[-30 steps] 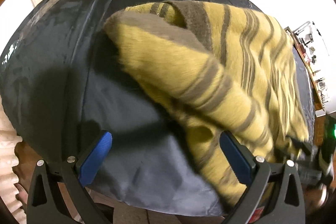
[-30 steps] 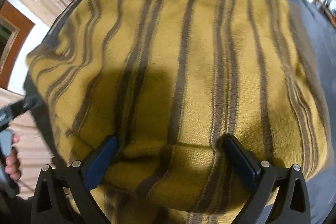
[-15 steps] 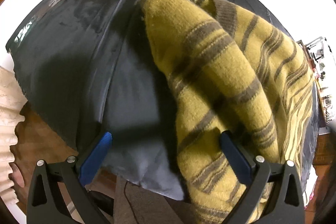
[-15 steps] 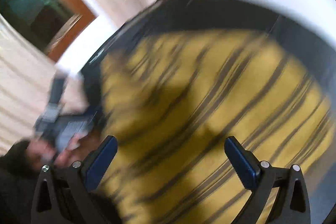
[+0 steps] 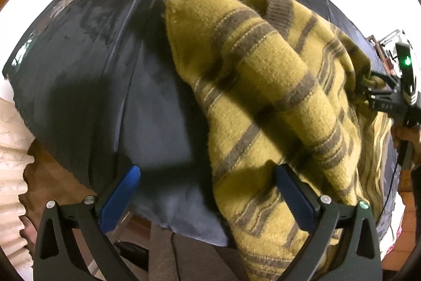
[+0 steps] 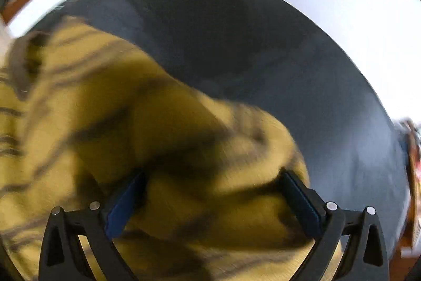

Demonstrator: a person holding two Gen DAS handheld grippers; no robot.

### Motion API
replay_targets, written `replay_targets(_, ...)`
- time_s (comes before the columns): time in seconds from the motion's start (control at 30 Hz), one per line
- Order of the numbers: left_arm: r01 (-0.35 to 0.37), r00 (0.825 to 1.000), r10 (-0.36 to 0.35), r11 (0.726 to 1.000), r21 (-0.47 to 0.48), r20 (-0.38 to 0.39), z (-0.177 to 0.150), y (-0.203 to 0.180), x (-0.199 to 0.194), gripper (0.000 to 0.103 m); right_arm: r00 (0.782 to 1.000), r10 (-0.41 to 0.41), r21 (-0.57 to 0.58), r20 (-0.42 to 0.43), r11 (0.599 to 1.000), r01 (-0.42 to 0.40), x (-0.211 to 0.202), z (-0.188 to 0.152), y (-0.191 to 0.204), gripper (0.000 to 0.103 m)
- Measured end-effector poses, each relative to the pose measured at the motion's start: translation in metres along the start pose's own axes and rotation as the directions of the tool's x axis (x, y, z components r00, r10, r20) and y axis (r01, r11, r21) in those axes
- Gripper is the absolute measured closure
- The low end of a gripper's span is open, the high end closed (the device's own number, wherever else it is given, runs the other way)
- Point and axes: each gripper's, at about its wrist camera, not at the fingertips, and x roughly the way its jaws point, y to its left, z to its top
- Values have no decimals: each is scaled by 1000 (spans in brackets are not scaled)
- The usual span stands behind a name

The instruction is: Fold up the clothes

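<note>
Mustard-yellow knitted sweater with brown stripes (image 5: 265, 86) lies bunched on the right part of a table draped in dark grey cloth (image 5: 86, 65), one fold rolled diagonally across it and its lower edge hanging off the near side. The left gripper (image 5: 208, 188) hovers with blue-padded jaws spread wide — its left finger over bare cloth, its right finger against the knit, gripping nothing. Further right, the right gripper (image 6: 213, 191) is likewise wide open, with blurred sweater folds bulging between its pads — unpinched.
</note>
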Motion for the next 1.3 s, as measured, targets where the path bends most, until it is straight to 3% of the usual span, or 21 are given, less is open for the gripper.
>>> replay_targets(0.2,30,1000,-29,998,64,-7,23,-18,2,0,996,-86,229,-37,969,93,-7,-54,-52,0)
replay_targets(0.37,57,998,-55,989,135,-19,37,-39,4,0,990,-108,452,-95,881,140,-20,-117,-91,0)
replay_targets(0.5,92,996,-87,980,175,-35,49,-54,7,0,988,-95,581,-121,801,148,-34,-163,-97,0)
replay_targets(0.77,201,979,-189,954,223,-73,88,-81,22,0,985,-103,670,-137,723,169,-63,-214,-58,0)
replay_targets(0.83,199,980,-187,952,233,-72,92,-86,28,0,984,-104,684,-145,708,176,-68,-221,-49,0)
replay_targets(0.87,192,981,-181,953,236,-69,87,-86,31,0,984,-107,692,-145,700,179,-72,-225,-44,0)
replay_targets(1.07,232,972,-210,938,260,-108,-17,-75,41,0,984,-128,719,-122,672,177,-68,-255,1,0)
replay_targets(1.17,260,964,-231,920,293,-128,53,-144,64,0,983,-131,725,-128,664,183,-68,-246,0,0)
replay_targets(1.3,268,963,-241,905,329,-123,60,-169,72,0,983,-143,728,-118,661,184,-65,-260,-9,0)
